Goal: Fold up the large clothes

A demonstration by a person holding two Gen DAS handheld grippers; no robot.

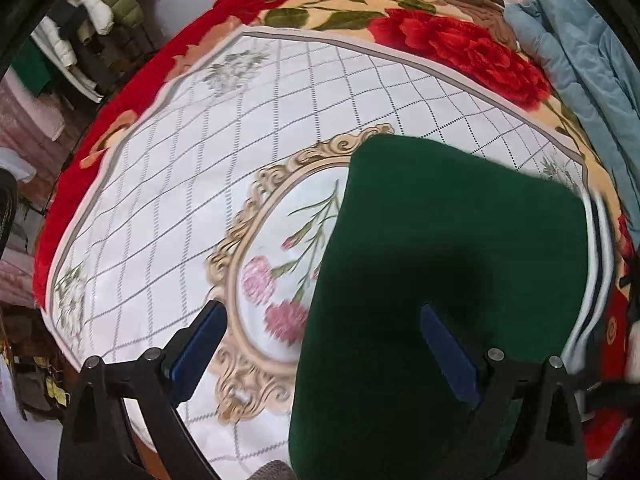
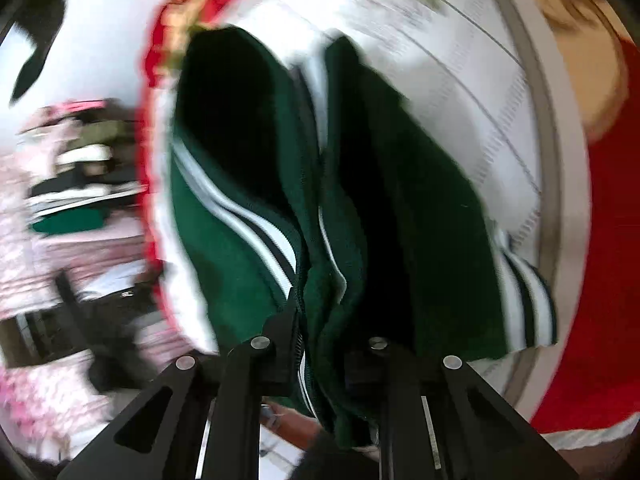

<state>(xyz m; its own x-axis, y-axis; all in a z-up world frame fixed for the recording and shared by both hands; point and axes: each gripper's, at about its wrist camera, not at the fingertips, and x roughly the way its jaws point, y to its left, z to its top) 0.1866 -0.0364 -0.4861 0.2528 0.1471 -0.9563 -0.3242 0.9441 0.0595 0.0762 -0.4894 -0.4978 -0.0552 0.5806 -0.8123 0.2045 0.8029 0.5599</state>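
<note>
**Green jacket partly folded, one edge gripped**

On the bed's white quilted cover (image 1: 168,208) the green jacket (image 1: 440,280) lies folded over itself. The left claw (image 1: 320,356) hangs wide apart, empty. The right claw (image 2: 320,364) pinches the zipper edge; further folds likely remain.

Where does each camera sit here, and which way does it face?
Left wrist: on the left gripper, facing steeply down at the green garment on the white floral bedspread; both blue-padded fingers show, spread apart.
Right wrist: on the right gripper, facing down along the hanging garment; its black fingers clamp the fabric; blurred.
Shared: garment, bedspread, red blanket.
</note>
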